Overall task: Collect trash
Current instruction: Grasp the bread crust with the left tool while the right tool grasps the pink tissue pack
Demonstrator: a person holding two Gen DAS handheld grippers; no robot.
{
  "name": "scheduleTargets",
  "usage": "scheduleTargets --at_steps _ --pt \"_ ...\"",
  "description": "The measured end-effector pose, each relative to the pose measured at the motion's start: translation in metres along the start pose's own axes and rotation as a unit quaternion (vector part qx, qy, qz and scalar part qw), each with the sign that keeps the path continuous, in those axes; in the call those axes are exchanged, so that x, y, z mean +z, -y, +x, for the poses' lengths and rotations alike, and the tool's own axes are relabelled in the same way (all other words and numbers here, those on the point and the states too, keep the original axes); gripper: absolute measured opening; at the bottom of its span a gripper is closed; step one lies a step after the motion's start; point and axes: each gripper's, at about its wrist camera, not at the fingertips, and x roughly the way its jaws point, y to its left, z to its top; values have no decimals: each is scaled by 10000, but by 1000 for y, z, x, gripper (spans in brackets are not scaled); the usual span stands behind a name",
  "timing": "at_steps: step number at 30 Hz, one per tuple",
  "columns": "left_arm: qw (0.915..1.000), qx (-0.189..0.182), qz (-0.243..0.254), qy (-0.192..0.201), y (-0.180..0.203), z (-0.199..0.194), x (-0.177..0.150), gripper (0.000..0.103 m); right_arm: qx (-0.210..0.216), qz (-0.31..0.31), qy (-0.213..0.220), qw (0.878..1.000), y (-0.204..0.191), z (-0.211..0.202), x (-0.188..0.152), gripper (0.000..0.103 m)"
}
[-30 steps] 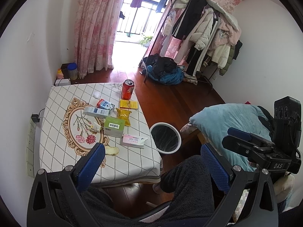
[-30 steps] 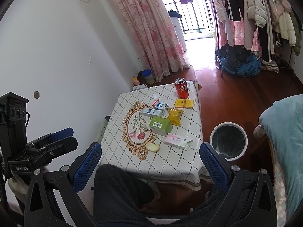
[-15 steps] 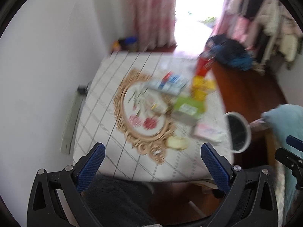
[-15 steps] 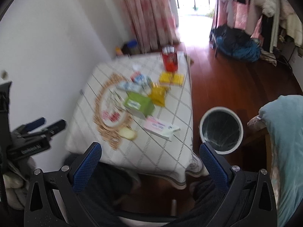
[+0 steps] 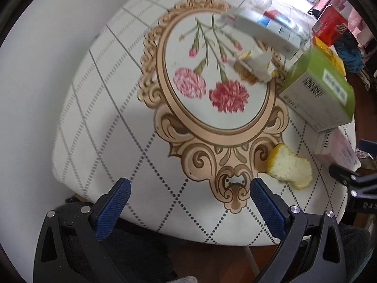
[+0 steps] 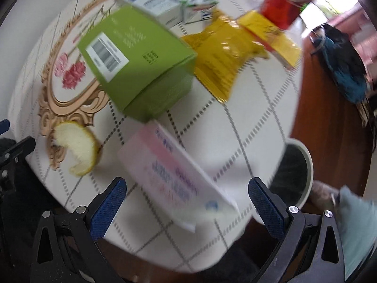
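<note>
Trash lies on a table with a white checked cloth [image 5: 99,108]. A fruit peel [image 5: 288,166] lies near the front edge, also in the right wrist view [image 6: 76,149]. A green box [image 6: 136,61], a pink tissue pack [image 6: 169,174], a yellow wrapper [image 6: 221,54], a red can [image 6: 286,1] and small cartons [image 6: 162,7] lie further in. My left gripper [image 5: 189,208] is open and empty over the table's front edge, left of the peel. My right gripper [image 6: 187,210] is open and empty just above the pink pack.
A white round bin with a black liner [image 6: 294,176] stands on the wooden floor right of the table. A crumpled cracker wrapper [image 5: 255,67] lies on the flower print. A dark heap of clothes [image 6: 341,70] lies on the floor beyond.
Both grippers have come down from well above and back to close over the table's front. The table items now fill both views. Both stay open.
</note>
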Motion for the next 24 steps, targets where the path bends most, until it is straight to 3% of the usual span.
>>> scheduleTargets --at_steps 3,5,6,10,14,19,21,23,24 --pt "9999 -109 24 -55 3 7 -4 103 132 43 -13 9999 -2 15 5 99" --pt "9997 -212 101 -25 8 7 -5 103 418 160 54 9990 -3 20 1 83" --pt "9995 -290 151 2 11 5 -6 103 354 208 191 9990 -4 18 -5 76" --pt "9969 -656 409 152 31 -2 -5 102 577 777 211 9951 6 16 -31 68" --pt "9937 -718 796 329 63 -10 -4 82 730 1663 127 9833 19 17 -70 67" --pt "9884 -628 1347 327 100 -5 -6 79 798 2366 222 9681 24 22 -102 67" --pt "9863 -614 1495 333 118 -4 -8 63 816 2471 219 9653 30 23 -105 67" --pt "9845 -657 1579 383 132 -3 -11 55 806 2489 211 9649 30 25 -106 67" --pt "9834 -676 1630 431 139 -6 -15 43 798 2479 200 9653 30 26 -106 67"
